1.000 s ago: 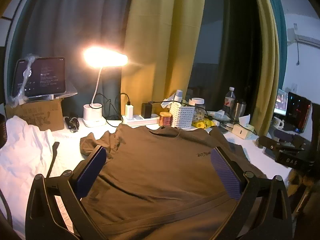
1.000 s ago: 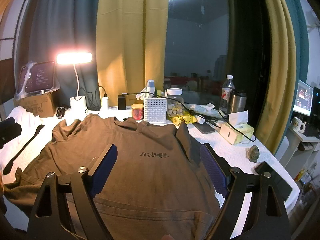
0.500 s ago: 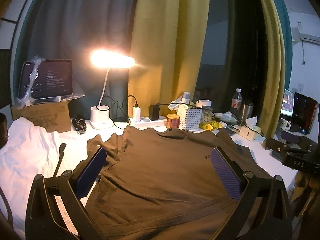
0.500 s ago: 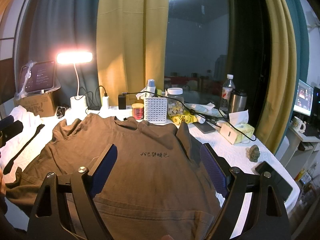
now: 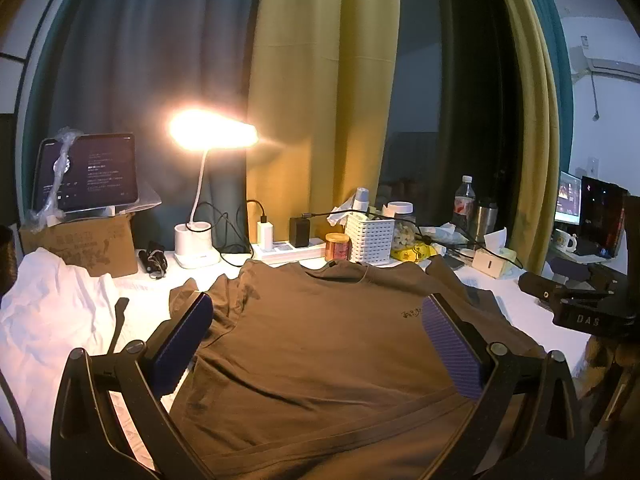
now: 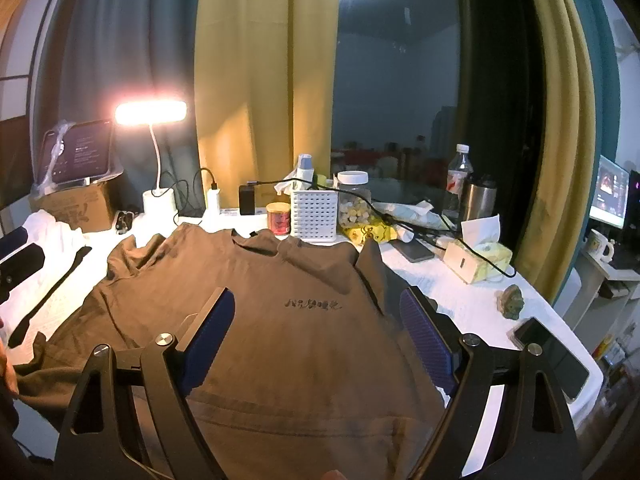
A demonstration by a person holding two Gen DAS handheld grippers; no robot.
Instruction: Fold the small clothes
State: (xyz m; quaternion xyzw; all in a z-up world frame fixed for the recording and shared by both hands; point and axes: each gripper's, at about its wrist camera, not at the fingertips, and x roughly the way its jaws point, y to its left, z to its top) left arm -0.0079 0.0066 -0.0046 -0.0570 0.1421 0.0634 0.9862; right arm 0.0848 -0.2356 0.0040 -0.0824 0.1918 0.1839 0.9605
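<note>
- left gripper (image 5: 318, 322) hangs low over the table, fingers spread wide, nothing between them.
- right gripper (image 6: 316, 318) likewise spread wide and empty.
- brown t-shirt (image 6: 280, 320) lies flat on the white table (image 6: 472, 300), collar toward the far side, sleeves crumpled.
- white cloth (image 5: 52, 312) bunched to its left.
- behind: lit desk lamp (image 5: 212, 136), white basket (image 6: 314, 214), tissue box (image 6: 478, 260).

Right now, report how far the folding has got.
Done: the brown short-sleeved T-shirt lies spread face up on the white-covered table. In hand: nothing; the left tool and right tool hover open above it. Left: every fold.
</note>
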